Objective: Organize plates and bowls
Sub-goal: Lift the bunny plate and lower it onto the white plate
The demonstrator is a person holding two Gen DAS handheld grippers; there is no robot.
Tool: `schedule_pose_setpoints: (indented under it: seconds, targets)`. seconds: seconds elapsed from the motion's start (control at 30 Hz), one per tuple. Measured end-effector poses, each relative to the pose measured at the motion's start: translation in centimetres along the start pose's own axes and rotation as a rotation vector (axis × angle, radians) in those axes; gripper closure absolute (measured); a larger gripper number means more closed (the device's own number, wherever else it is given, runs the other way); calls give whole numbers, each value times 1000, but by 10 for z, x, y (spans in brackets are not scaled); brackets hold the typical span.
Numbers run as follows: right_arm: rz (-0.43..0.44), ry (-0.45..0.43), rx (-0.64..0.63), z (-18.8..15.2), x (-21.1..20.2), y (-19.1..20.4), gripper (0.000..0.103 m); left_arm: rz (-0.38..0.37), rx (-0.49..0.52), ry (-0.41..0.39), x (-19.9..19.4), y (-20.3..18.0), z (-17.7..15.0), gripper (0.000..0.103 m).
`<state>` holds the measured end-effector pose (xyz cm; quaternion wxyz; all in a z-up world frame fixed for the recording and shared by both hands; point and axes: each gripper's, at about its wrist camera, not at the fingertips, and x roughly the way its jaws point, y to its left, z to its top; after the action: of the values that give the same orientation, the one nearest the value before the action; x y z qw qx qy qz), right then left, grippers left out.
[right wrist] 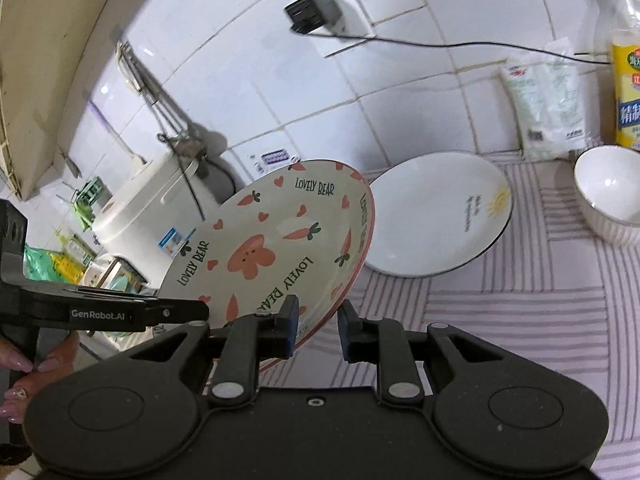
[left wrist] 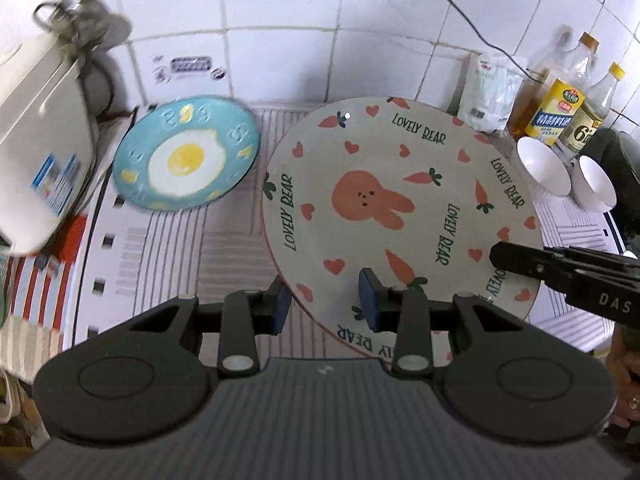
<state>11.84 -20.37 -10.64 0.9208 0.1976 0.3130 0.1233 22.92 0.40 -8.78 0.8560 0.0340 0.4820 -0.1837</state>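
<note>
The rabbit plate (left wrist: 400,208) is held tilted above the striped mat (right wrist: 520,320), its near rim between the pads of both grippers. The left gripper (left wrist: 326,300) clamps that rim. The right gripper (right wrist: 318,330) straddles the rim; its right pad stands clear. A blue egg plate (left wrist: 186,158) lies far left, a white plate (right wrist: 436,216) beyond, and white bowls (left wrist: 544,170) far right.

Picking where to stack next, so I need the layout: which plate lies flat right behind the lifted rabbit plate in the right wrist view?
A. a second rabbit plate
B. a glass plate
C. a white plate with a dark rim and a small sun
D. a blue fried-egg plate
C: the white plate, dark-rimmed with a small sun, lies on the striped cloth just behind the tilted rabbit plate.
</note>
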Motion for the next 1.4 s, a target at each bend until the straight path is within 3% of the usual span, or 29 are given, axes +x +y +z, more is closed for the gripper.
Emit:
schedule_pose_setpoints:
  seconds: [0.23,0.47,0.77,0.9,1.4]
  targets:
    - [-54,-16,-6,33,6,-30,77,-75,-54,42,40,-15,36,69]
    - [-111,25,-35,62,27,-60,77,-110,-74,93,83,-25,57,69]
    - [-120,90,92,67,54,-100,77,-140,-28,177,125,-29,65,68]
    - [-109,122,130,66,66,-114,77,-117,-23,203,136,-29,71,68]
    - [-182,232,66,84,101,-108,77,-81,-41,266,158,-27,91,68]
